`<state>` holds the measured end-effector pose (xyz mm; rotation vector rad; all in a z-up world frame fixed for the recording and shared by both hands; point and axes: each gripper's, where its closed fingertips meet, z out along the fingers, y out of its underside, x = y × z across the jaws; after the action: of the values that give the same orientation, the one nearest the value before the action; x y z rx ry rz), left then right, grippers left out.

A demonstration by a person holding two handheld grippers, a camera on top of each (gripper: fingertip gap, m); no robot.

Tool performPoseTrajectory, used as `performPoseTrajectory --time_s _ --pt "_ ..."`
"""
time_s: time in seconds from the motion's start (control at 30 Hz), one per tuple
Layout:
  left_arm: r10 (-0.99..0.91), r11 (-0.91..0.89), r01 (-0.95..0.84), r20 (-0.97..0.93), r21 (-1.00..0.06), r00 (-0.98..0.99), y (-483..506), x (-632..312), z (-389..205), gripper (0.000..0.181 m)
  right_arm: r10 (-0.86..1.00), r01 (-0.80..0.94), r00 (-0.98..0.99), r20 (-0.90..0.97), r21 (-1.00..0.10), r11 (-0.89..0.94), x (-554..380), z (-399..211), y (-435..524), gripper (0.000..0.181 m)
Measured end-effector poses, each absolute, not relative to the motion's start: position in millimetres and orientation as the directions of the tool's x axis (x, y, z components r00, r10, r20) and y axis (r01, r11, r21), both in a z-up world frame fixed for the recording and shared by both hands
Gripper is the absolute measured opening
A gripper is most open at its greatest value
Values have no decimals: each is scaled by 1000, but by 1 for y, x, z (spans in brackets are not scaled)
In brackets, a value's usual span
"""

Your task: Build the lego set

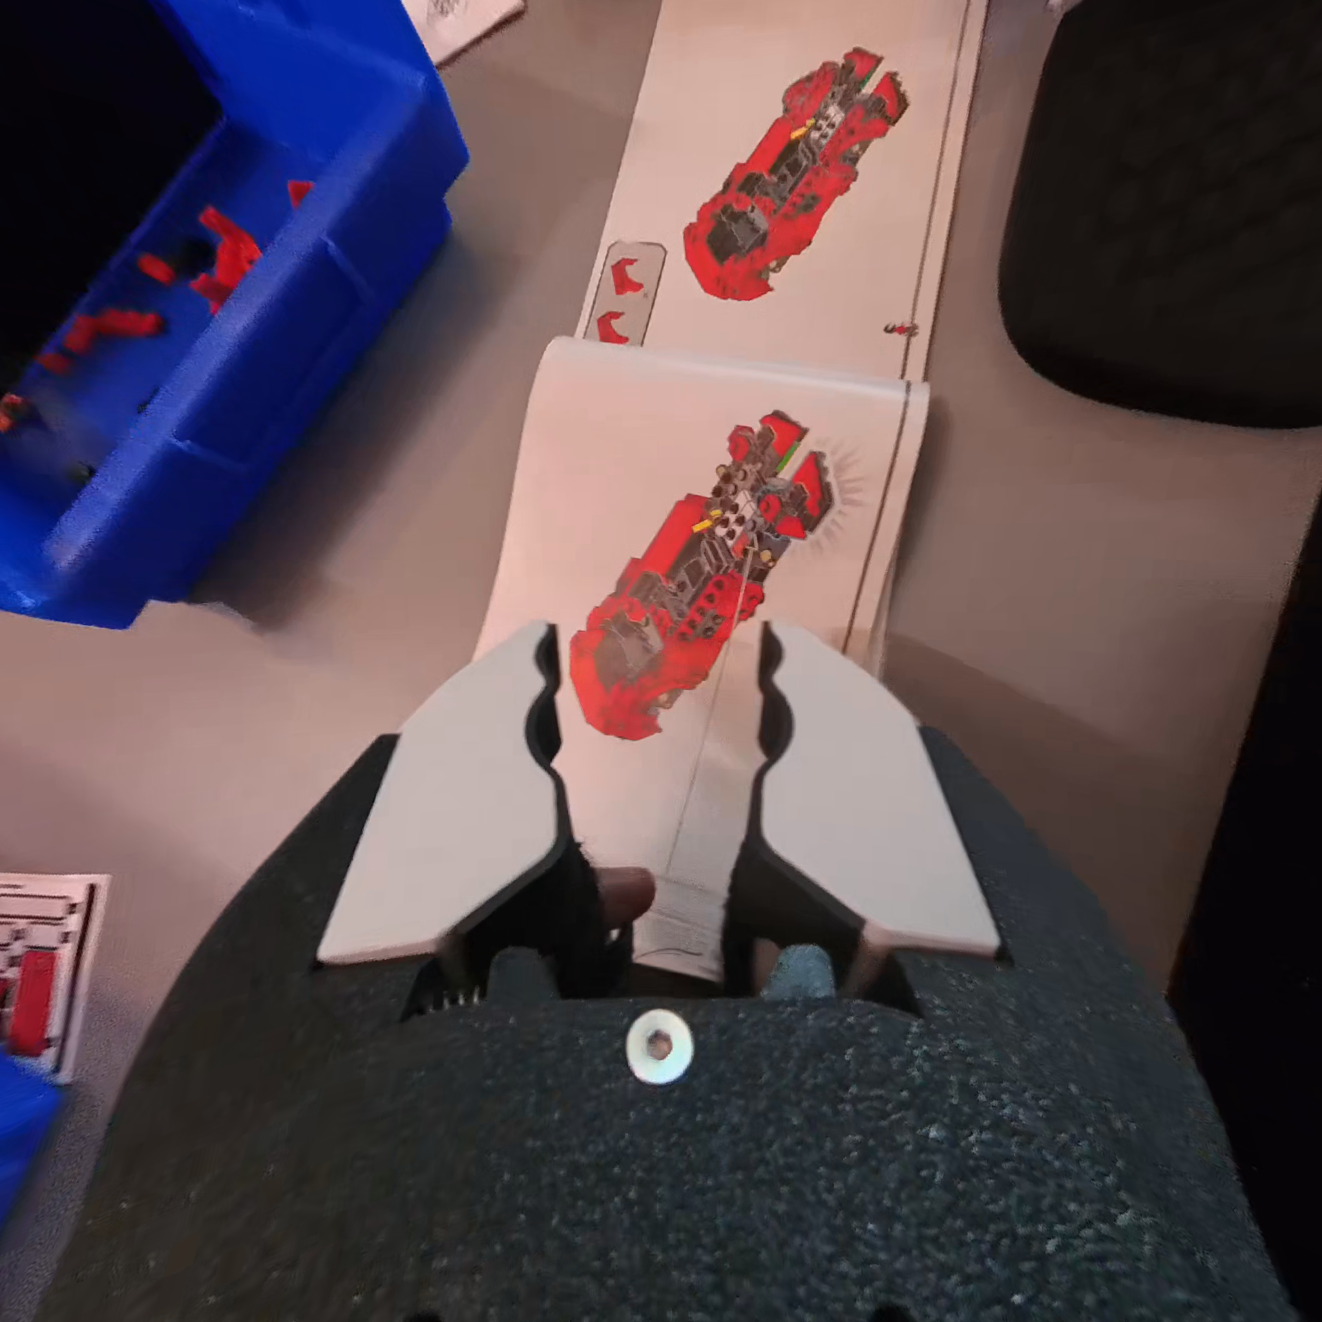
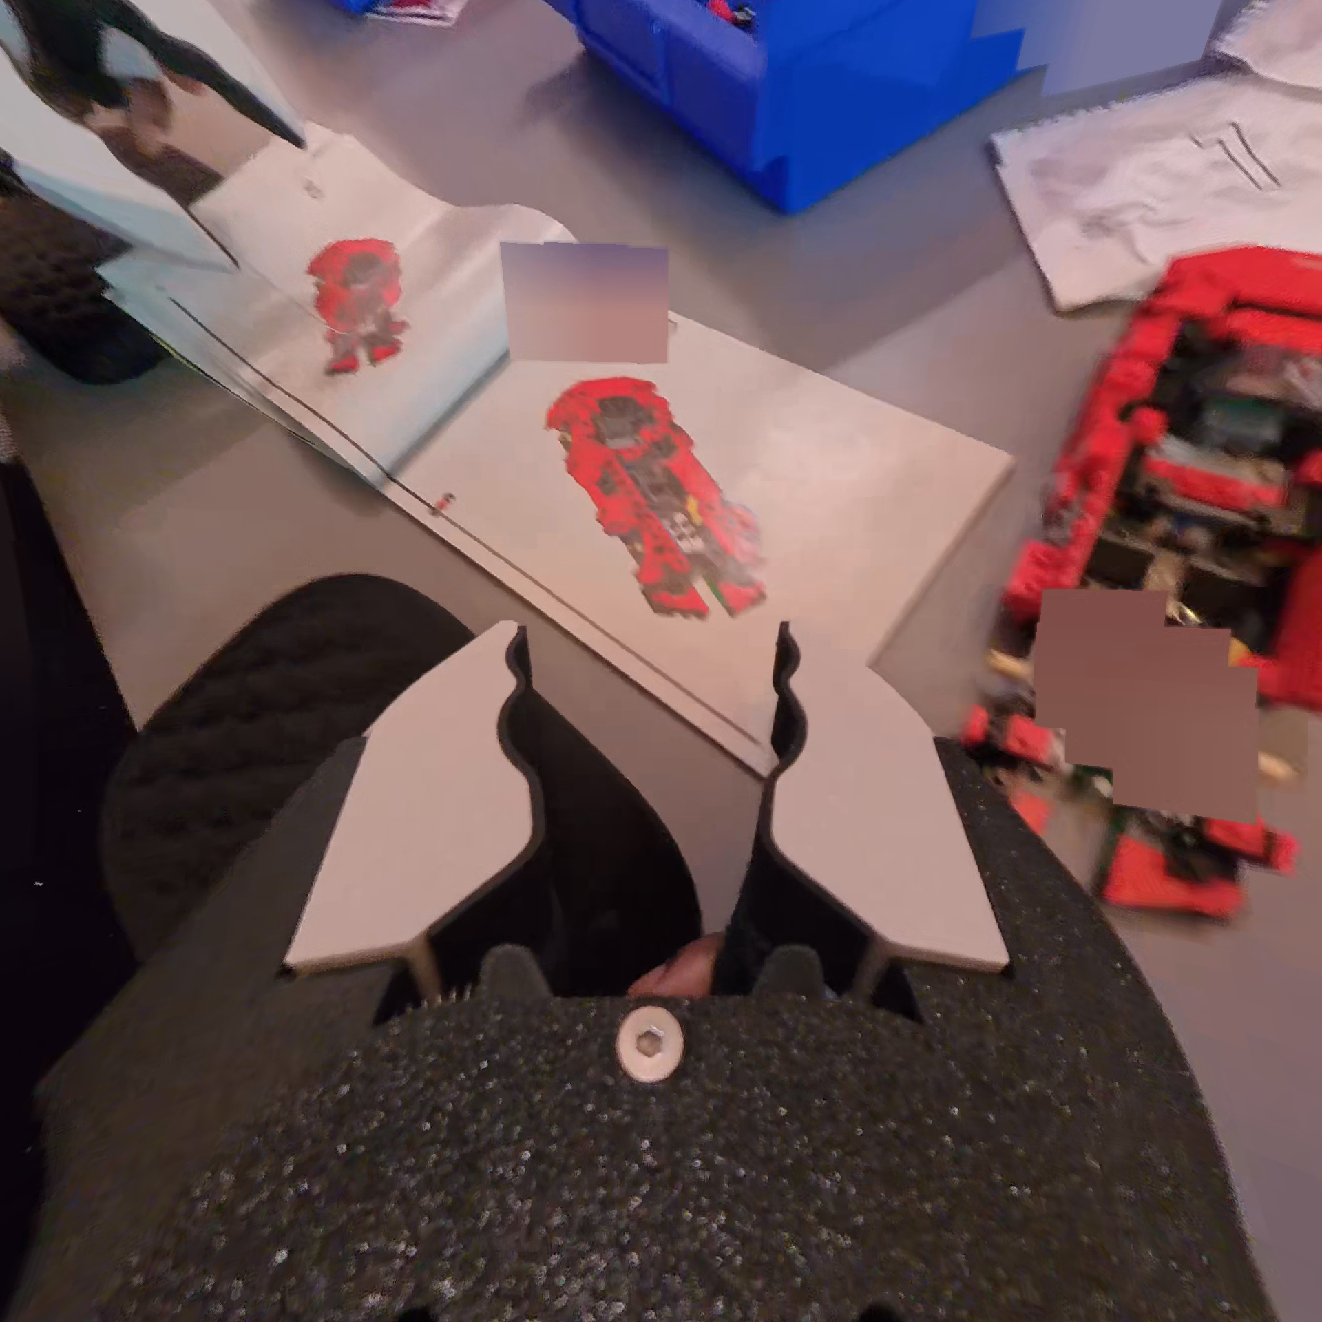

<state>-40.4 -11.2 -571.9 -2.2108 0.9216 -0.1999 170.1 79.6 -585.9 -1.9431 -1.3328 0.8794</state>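
Step in hand: reading the plan, by my judgement; both tools hang over the open instruction booklet (image 1: 715,515) and neither holds a piece.
Left gripper (image 1: 658,637): jaws spread wide, nothing between them, poised above the lifted page that shows the red car drawing.
Right gripper (image 2: 647,637): jaws also spread wide and empty, above the near edge of the booklet (image 2: 823,458) and a black chair seat (image 2: 286,687).
Booklet: lies open on the grey table (image 1: 322,715); one leaf curls up off the page beneath it, so a page looks part turned.
Lego model (image 2: 1187,501): a half-built red car, on the table to the right of the booklet, well apart from both grippers and blurred.
Loose parts: small red pieces (image 1: 222,250) sit in a blue bin (image 1: 300,343) left of the booklet; more lie by the model's near end.
Other paper: crumpled white bags (image 2: 1144,186) beyond the model.
Next move, as I judge it: settle the page flat, note the two red parts shown in the call-out box (image 1: 626,293), then go to the bin for them.
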Motion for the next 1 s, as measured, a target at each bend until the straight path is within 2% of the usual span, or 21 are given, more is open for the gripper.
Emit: performPoseTrajectory --time_s 0.07,0.17,0.3,0.37,0.43,0.57,0.73,0.9,1.0 --pt "-673 -476 -517 -84 -711 735 -15 -34 -573 65 958 538 235 -166 -798 -271 157 -584 72 62" --pt "-690 -462 -499 -56 -733 721 -17 -26 -579 67 968 601 215 -134 -763 -239 150 -593 64 53" --pt "-727 -454 -512 -29 -730 686 -21 -15 -591 57 981 684 173 -86 -706 -183 146 -603 55 48" --pt "-725 -482 -536 -28 -693 688 -19 -18 -601 50 978 699 178 -104 -686 -200 145 -609 53 44" --pt "-728 -517 -544 5 -661 685 -20 -18 -608 45 974 684 191 -117 -696 -218 145 -609 54 42" --pt "-704 -552 -483 70 -680 706 -17 -20 -607 36 971 667 217 -101 -711 -223 146 -609 56 43" --pt "-698 -566 -445 116 -694 707 -17 -20 -606 35 980 659 194 36 -745 -103 145 -604 55 34" --pt "-703 -569 -428 145 -702 697 -18 -18 -605 36 932 604 149 330 -777 179 145 -589 51 20" --pt "-702 -578 -415 169 -702 692 -19 -18 -604 37 879 540 214 426 -801 257 150 -576 56 10"
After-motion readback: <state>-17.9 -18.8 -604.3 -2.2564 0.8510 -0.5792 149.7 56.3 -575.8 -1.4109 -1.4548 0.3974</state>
